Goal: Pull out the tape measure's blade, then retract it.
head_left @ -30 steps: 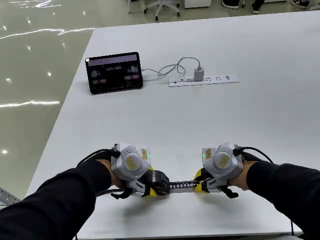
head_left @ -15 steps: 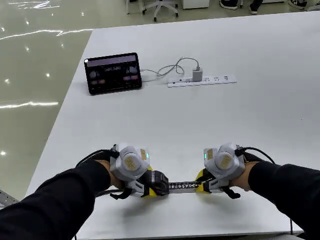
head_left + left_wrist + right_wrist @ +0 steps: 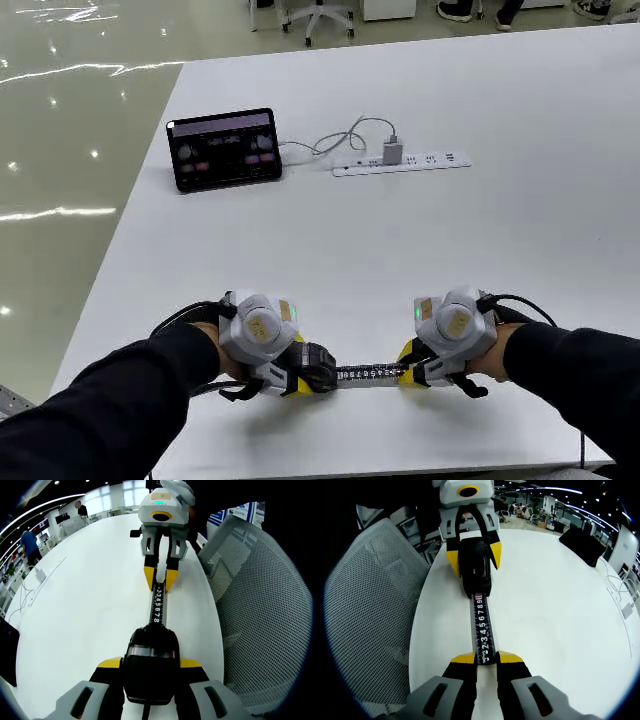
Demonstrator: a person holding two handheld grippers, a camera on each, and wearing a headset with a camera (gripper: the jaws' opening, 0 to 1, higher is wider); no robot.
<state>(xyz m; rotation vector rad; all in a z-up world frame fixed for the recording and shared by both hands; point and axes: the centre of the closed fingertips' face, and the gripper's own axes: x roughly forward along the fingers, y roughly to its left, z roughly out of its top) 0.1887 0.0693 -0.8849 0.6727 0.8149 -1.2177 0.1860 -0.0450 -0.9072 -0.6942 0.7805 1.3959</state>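
The black tape measure case [image 3: 318,366] rests near the table's front edge, held between the yellow-tipped fingers of my left gripper [image 3: 300,372], which is shut on it [image 3: 150,666]. A short stretch of numbered blade [image 3: 368,373] runs from the case to the right. My right gripper [image 3: 408,372] is shut on the blade's end [image 3: 485,656]. In the right gripper view the case [image 3: 475,572] lies straight ahead with the left gripper [image 3: 472,555] around it. In the left gripper view the blade [image 3: 157,602] leads to the right gripper [image 3: 160,579].
A dark tablet [image 3: 222,148] stands at the table's far left. A white power strip [image 3: 400,163] with a charger and cable lies beside it. A grey mesh chair back [image 3: 265,610] sits just off the table's front edge [image 3: 400,470].
The right gripper has shifted slightly to the right with the blade's end, so a little more blade is out. The left gripper and case stay put.
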